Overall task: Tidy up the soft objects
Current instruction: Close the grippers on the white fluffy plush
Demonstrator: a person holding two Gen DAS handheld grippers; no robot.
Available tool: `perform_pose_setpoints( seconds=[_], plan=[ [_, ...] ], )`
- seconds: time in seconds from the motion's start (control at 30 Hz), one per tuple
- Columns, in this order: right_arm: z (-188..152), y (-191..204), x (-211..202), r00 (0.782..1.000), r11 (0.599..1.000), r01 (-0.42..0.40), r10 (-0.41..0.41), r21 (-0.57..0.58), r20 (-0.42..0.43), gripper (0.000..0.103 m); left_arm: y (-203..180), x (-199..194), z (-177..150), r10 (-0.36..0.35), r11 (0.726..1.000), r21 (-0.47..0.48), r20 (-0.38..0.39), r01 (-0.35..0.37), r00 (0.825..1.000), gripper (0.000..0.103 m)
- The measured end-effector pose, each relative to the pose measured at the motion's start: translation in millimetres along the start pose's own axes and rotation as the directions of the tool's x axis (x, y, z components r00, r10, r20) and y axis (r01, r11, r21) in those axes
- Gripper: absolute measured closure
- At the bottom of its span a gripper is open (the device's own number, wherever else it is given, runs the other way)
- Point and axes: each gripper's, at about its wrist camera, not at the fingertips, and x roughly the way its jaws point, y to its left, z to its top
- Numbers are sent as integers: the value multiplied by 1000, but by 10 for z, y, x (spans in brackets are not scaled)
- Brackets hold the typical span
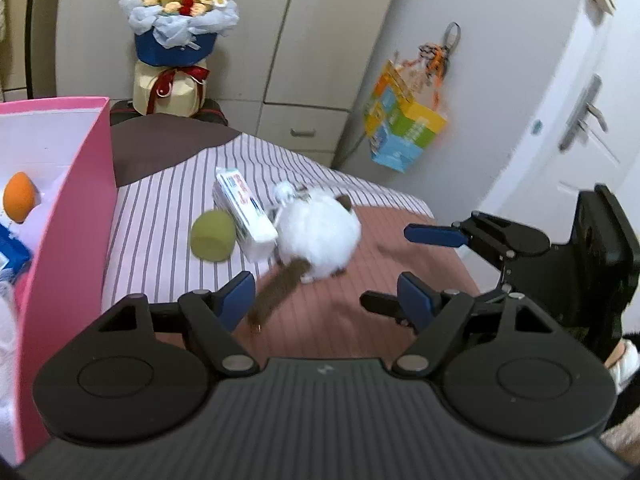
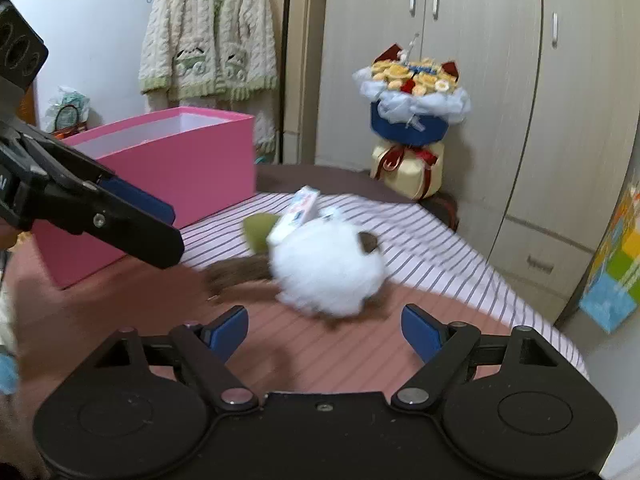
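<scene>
A white plush toy (image 1: 318, 236) (image 2: 328, 272) with a brown tail lies on the bed cover. Behind it are a green ball (image 1: 212, 240) (image 2: 260, 230) and a white tissue pack (image 1: 244, 212) (image 2: 296, 212) that leans on the plush. A pink box (image 1: 72, 220) (image 2: 180, 160) stands at the left, with an orange soft item (image 1: 18, 196) and a blue pack (image 1: 10, 256) inside. My left gripper (image 1: 326, 300) (image 2: 176, 224) is open and short of the tail. My right gripper (image 2: 324, 330) (image 1: 400, 270) is open just in front of the plush, with nothing between its fingers.
A flower bouquet (image 1: 176, 32) (image 2: 412, 96) stands at the bed's far end before a wardrobe (image 2: 480, 80). A colourful bag (image 1: 404, 128) hangs by a white door (image 1: 560, 120). A knitted cardigan (image 2: 208, 32) hangs on the wall behind the box. The bed's edge runs along the right.
</scene>
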Motion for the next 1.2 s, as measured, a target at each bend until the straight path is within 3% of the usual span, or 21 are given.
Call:
perform_pose_setpoints(
  seconds=[0.2,0.33,0.77,0.93,1.2],
  plan=[
    [47,-93,266,1000,997,-26,26,-79,-2,12,69,264,72,3,997,-78,48,1,999,30],
    [82,-73,419,999,990,-23,19,-142,-28,10,69,451,61,5,995,-103,32,-2,999,34],
    [137,-131,704,986,984,-150,142,-100,-86,10,70,704,38,13,991,-132,-14,-14,1000,41],
    [128,-59,659,991,989,-116,109,-94,-81,27,71,723,35,1,989,-150,-21,-4,1000,45],
    [63,-6,498,996,998,-55,58,38,-70,31,-41,625,-26,2,994,-109,-31,-5,1000,52]
  ],
)
